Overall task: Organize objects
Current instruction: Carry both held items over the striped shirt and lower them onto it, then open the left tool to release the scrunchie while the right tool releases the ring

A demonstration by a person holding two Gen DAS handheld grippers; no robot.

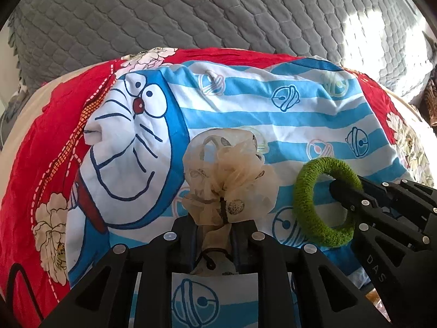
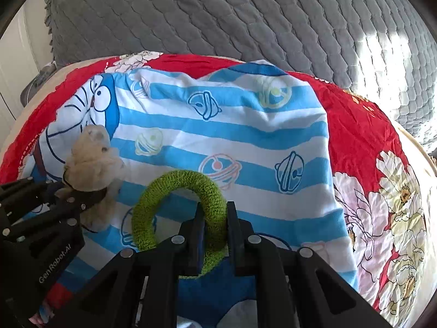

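Note:
My left gripper (image 1: 214, 225) is shut on a cream sheer scrunchie (image 1: 229, 175) with dark prints, held above the blue-and-white striped cartoon cloth (image 1: 245, 114). It also shows at the left of the right wrist view (image 2: 92, 161). My right gripper (image 2: 214, 213) is shut on a fuzzy green hair ring (image 2: 174, 186), which hangs upright from the fingers. In the left wrist view the green ring (image 1: 306, 199) and the right gripper's fingers (image 1: 352, 194) are at the right, close beside the scrunchie.
The striped cloth lies over a red floral bedsheet (image 2: 363, 125). A grey quilted cover (image 1: 218, 8) rises behind. A sunlit patch (image 2: 387, 54) is at the back right. A wicker item (image 1: 431, 101) sits at the far right edge.

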